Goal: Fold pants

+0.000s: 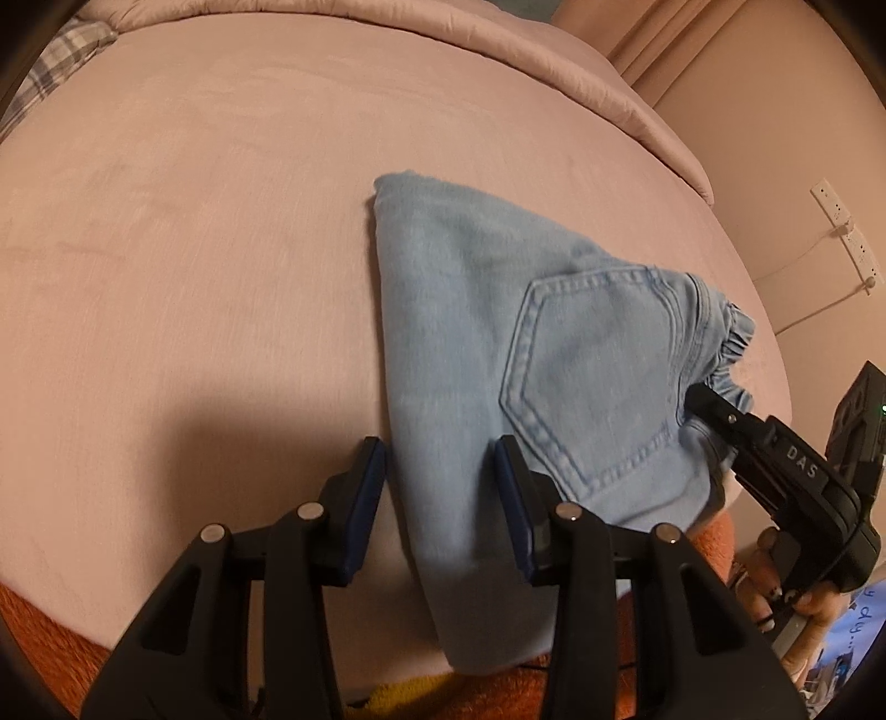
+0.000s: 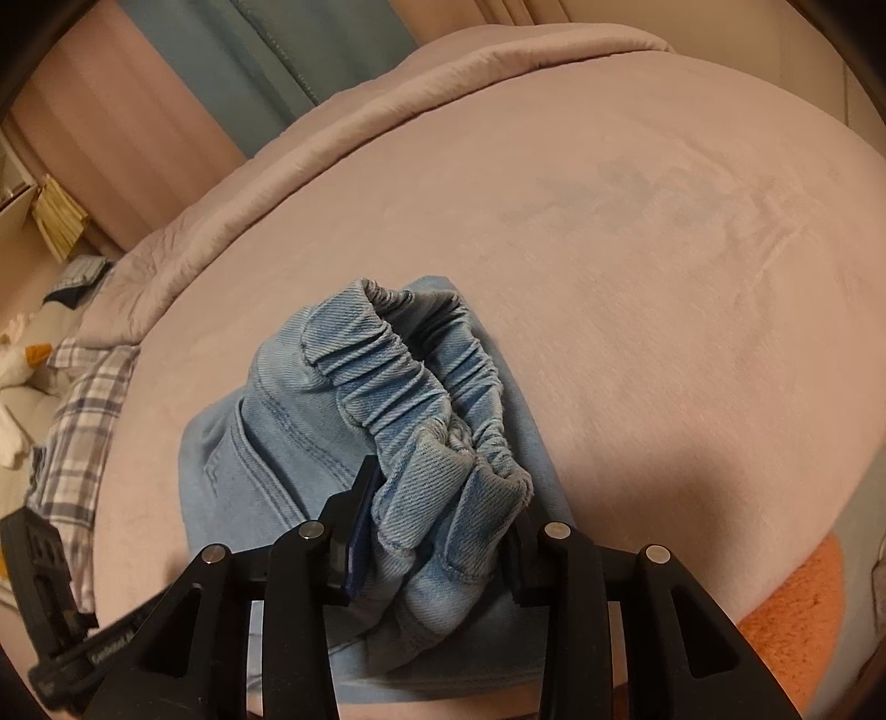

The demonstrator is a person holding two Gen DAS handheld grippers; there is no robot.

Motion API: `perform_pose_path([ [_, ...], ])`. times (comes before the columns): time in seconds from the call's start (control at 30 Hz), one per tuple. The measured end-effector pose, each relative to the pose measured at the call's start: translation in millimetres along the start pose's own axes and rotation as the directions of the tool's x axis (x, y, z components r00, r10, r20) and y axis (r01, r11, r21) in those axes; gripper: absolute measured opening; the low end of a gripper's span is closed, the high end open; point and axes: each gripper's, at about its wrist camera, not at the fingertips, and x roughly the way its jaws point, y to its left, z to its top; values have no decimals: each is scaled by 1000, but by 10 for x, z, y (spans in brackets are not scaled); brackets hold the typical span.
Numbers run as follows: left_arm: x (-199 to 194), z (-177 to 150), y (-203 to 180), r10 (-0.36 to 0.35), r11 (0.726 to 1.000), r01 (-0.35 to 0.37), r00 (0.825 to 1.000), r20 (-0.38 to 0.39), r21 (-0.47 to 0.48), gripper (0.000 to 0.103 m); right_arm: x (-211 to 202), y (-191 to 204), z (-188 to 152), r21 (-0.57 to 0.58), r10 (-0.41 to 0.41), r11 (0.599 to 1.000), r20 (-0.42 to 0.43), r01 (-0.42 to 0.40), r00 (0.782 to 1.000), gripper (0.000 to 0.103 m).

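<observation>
Light blue denim pants (image 1: pixel 498 343) lie folded on the pink bed (image 1: pixel 194 277), back pocket up, one end hanging over the near edge. My left gripper (image 1: pixel 440 498) is open, its fingers astride the near part of the pants, not closed on them. My right gripper (image 2: pixel 437 520) is shut on the bunched elastic waistband (image 2: pixel 421 399) of the pants (image 2: pixel 277 443). It also shows in the left wrist view (image 1: pixel 714 412), at the waistband on the right.
A pink duvet (image 1: pixel 443 50) is rolled along the far side of the bed (image 2: pixel 637 249). A plaid cloth (image 2: pixel 77 410) lies at the bed's left. An orange fuzzy cover (image 2: pixel 797 620) is at the near edge. A wall socket and cable (image 1: pixel 841 232) are at the right.
</observation>
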Motion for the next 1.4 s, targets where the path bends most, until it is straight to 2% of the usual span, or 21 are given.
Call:
perform_pose_path([
  [0.17,-65,-113,16,-12,1000,12,1000,-19,-2,42,-26,-5,-3,-2,-13,1000,-12,13,1000,38],
  [0.37,-209,-282,124,-72,996,69,995,-73,-50,43,-94,-30,-17,-6,-25,1000,-35,25,999,41],
  [0.43,-272,-312,146,-75,996,70,994,-84,-60,48,-160,-27,-17,-13,-50,999,-40,49,998,46],
  [0.47,-319,-295,142,-72,996,67,994,-84,-61,52,-223,-25,-8,-23,-75,997,-35,74,997,51],
  [0.5,-358,-280,133,-73,996,69,994,-81,-56,66,-282,-26,-1,-31,-83,996,-22,82,996,60],
  [0.53,-409,-269,128,-78,996,74,994,-72,-47,78,-345,-31,10,-36,-83,996,-4,83,997,66],
  [0.6,-526,-199,100,-88,996,88,996,-1,-18,83,-477,-49,42,-55,-67,996,53,69,996,87],
  [0.7,-570,-115,142,-41,999,41,997,65,-5,90,-482,-84,94,-83,-35,996,67,40,997,93],
  [0.8,-406,-22,268,-65,996,67,997,47,-58,90,-275,-172,137,-44,32,998,-3,-32,999,93],
  [0.9,-155,34,364,-101,987,98,995,-16,-125,88,-19,-253,94,0,102,995,-93,-102,990,93],
  [0.93,-133,37,373,-101,987,100,995,-8,-124,88,40,-267,76,10,113,994,-104,-112,988,93],
  [1.0,-141,44,340,-97,991,99,995,29,-93,88,143,-281,46,13,107,994,-114,-107,988,93],
  [1.17,-7,81,115,-75,997,75,997,11,-8,84,189,-121,57,-71,90,993,-103,-98,991,85],
  [1.2,16,97,66,-89,996,89,996,7,8,75,193,-103,69,-78,85,993,-103,-94,991,82],
  [1.23,62,147,34,-118,993,118,993,0,10,59,189,-86,74,-83,88,992,-102,-96,991,80],
  [1.27,96,150,46,-176,984,175,984,-19,-17,56,193,-70,84,-88,95,991,-103,-104,990,74],
  [1.33,126,160,71,-178,983,177,984,-14,-51,52,189,-22,92,-98,93,990,-103,-103,990,66],
  [1.4,92,156,74,-171,984,170,985,-4,-59,40,150,32,85,-129,72,988,-91,-84,993,57],
])
